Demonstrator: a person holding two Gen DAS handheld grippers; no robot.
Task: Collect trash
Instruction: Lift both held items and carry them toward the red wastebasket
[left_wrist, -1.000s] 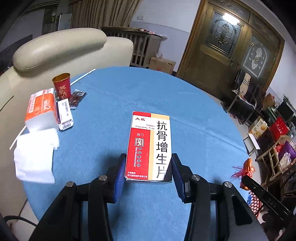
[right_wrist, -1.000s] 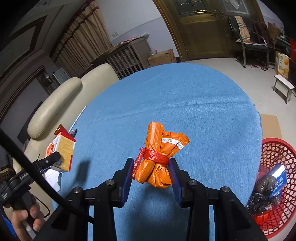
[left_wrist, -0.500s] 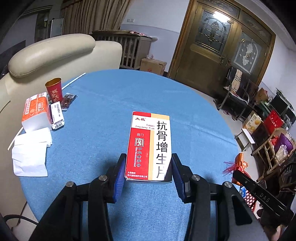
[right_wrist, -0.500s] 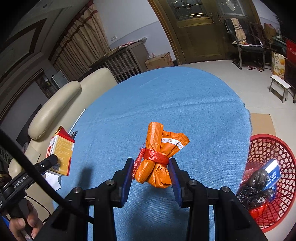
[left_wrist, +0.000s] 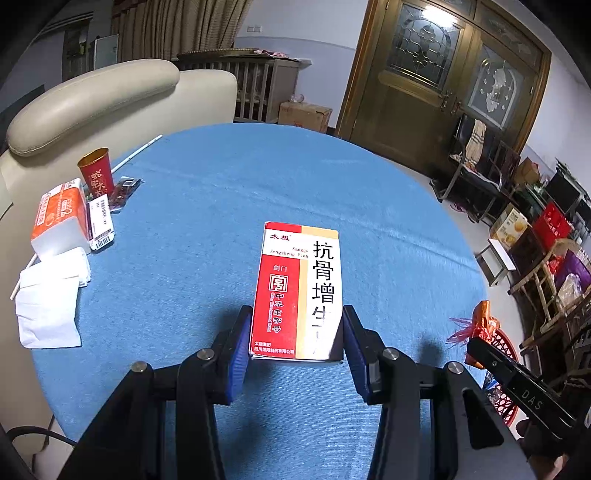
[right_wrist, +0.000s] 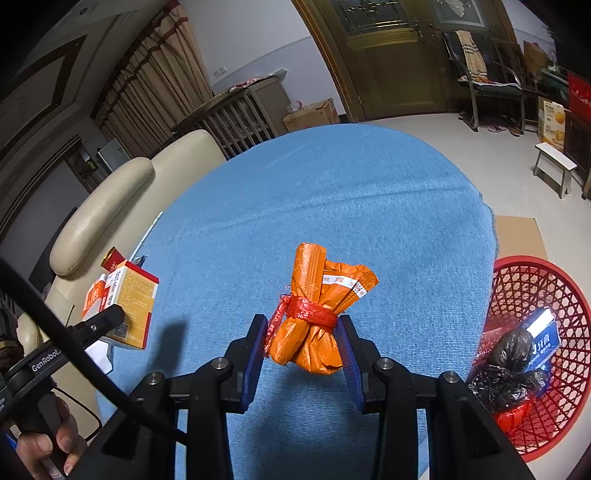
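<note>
My left gripper (left_wrist: 295, 336) is shut on a red and white medicine box (left_wrist: 299, 288) with black lettering, held above the blue round table (left_wrist: 221, 192). From the right wrist view the same box (right_wrist: 129, 310) shows its orange side at the left. My right gripper (right_wrist: 301, 336) is shut on an orange bundle tied with red netting (right_wrist: 317, 310), also lifted over the table (right_wrist: 332, 192). A red mesh basket (right_wrist: 532, 295) stands on the floor to the right of the table and holds black bags and a blue box. In the left wrist view the bundle (left_wrist: 480, 325) peeks in at the right.
On the table's left side lie an orange tissue pack (left_wrist: 59, 218), white tissues (left_wrist: 48, 299), a red cup (left_wrist: 94, 175), a barcode-labelled packet (left_wrist: 100, 223) and a thin white stick (left_wrist: 136, 153). A cream sofa (left_wrist: 92, 99) backs that side. Chairs and boxes crowd the right wall.
The left gripper with the box has drifted rightward across the table, so the tissue pack and cup sit further left in its view. The right gripper keeps the bundle nearly still.
</note>
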